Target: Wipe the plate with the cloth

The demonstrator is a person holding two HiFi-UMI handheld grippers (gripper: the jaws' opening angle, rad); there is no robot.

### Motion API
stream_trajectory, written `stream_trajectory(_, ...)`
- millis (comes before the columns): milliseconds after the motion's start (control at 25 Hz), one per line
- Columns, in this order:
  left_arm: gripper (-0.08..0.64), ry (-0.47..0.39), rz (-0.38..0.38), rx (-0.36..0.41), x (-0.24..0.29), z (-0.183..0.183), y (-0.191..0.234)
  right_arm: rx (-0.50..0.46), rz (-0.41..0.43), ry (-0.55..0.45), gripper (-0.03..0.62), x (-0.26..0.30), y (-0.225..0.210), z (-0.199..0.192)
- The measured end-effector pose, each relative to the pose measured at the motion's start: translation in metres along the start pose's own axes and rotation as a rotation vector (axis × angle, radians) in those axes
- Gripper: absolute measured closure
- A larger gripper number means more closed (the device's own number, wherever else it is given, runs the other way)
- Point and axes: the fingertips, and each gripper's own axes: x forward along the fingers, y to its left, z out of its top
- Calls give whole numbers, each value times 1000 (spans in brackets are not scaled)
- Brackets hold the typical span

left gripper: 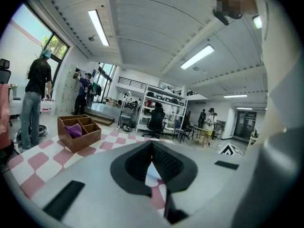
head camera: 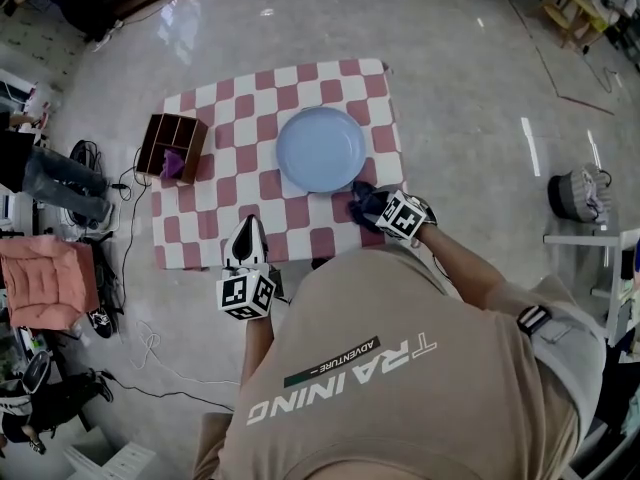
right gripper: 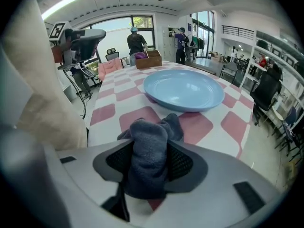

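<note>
1. A brown wooden box [head camera: 172, 146] sits at the left side of the red and white checked table [head camera: 220, 108]. Something purple [head camera: 172, 162] lies in one of its parts.
2. The left gripper [head camera: 246, 226] is at the near edge of the table. Its jaws are pressed together, and there is nothing in them.
3. The blue plate [head camera: 320, 148] lies flat on the table, a bit to the right of the middle.
4. The dark grey cloth [right gripper: 149, 146] is bunched up just beside the plate's near edge. The right gripper [head camera: 372, 208] pinches it between its jaws.
</note>
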Motion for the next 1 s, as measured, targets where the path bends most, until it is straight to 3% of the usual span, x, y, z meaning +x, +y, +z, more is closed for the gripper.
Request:
stream_trajectory(160,551,-10,-3,-35,1,4,1,38,2,-26,320,-5,-4,3)
stream_trajectory(400,551,-14,2,-25,0,7,-1,4,-12,-148,311,-45,-2,27)
stream_trajectory(520,551,-18,1,-4,-1,12,-3,20,-7,-351,321,-78,1,80)
stream_trajectory(680,551,-49,1,81,2,30,-6,29,5,-825,433,-165,1,195)
stream_trajectory(760,551,-80,10,87,-2,45,-6,-32,-24,-997,467,-209,7,240)
stream_trajectory(880,551,-140,26,101,-11,87,-15,-182,-23,-1066,566,-241,27,276)
stream_trajectory(1000,551,-202,26,130,-17,126,-24,-259,13,-1032,574,-233,42,289)
